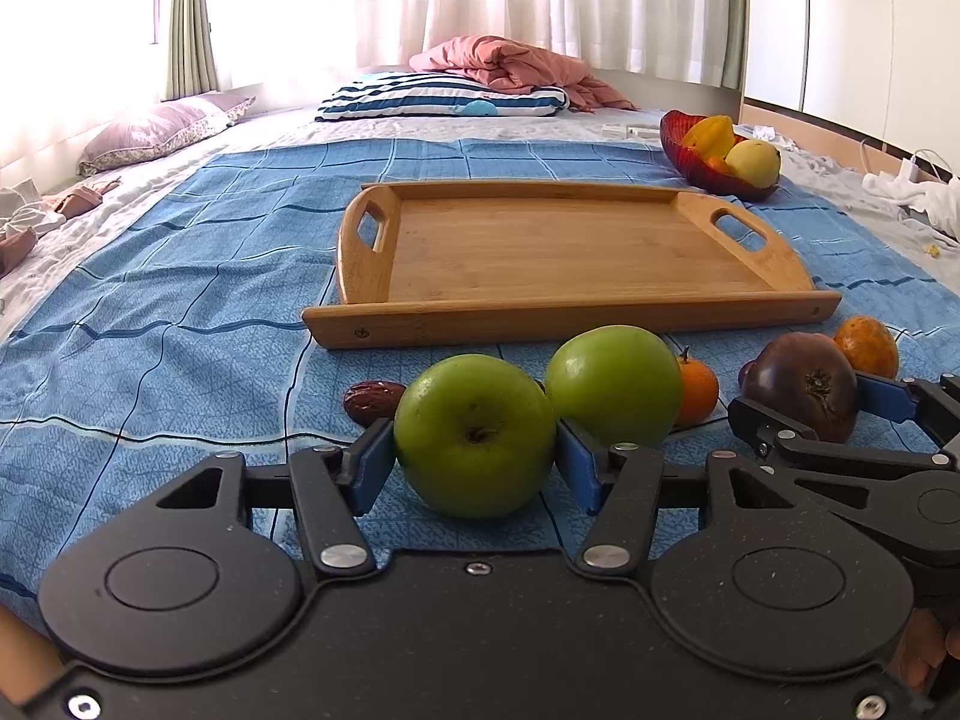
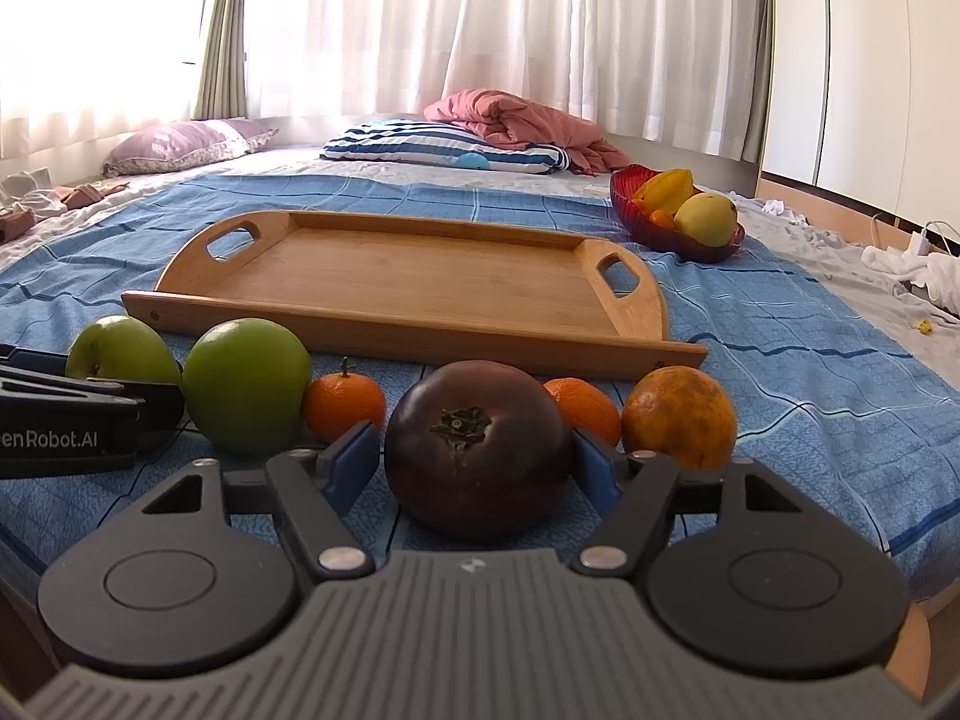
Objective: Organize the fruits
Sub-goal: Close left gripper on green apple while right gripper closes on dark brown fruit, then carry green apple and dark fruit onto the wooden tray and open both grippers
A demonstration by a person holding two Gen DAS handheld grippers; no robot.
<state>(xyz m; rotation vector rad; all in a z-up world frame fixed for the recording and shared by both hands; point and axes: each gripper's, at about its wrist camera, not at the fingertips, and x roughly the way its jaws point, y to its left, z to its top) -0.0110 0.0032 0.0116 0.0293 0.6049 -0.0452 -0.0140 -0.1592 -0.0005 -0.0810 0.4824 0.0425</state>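
A wooden tray (image 1: 570,319) lies empty on the blue bedcover, with a row of fruit in front of it. My left gripper (image 1: 474,462) is shut on a green apple (image 1: 474,414), a blue pad against each side. A second green apple (image 1: 612,384) touches it on the right, then a tangerine (image 1: 699,393). My right gripper (image 2: 477,462) is shut on a dark purple fruit (image 2: 474,450) that rests on the cover. Another tangerine (image 2: 585,408) and a rough orange (image 2: 678,417) sit just behind and right of it. A brown date (image 1: 372,402) lies left of the held apple.
A red bowl (image 1: 681,147) holding a starfruit and a yellow fruit stands beyond the tray's right end. Pillows and a pink quilt lie at the head of the bed. White cloths and cables sit off the bed's right edge.
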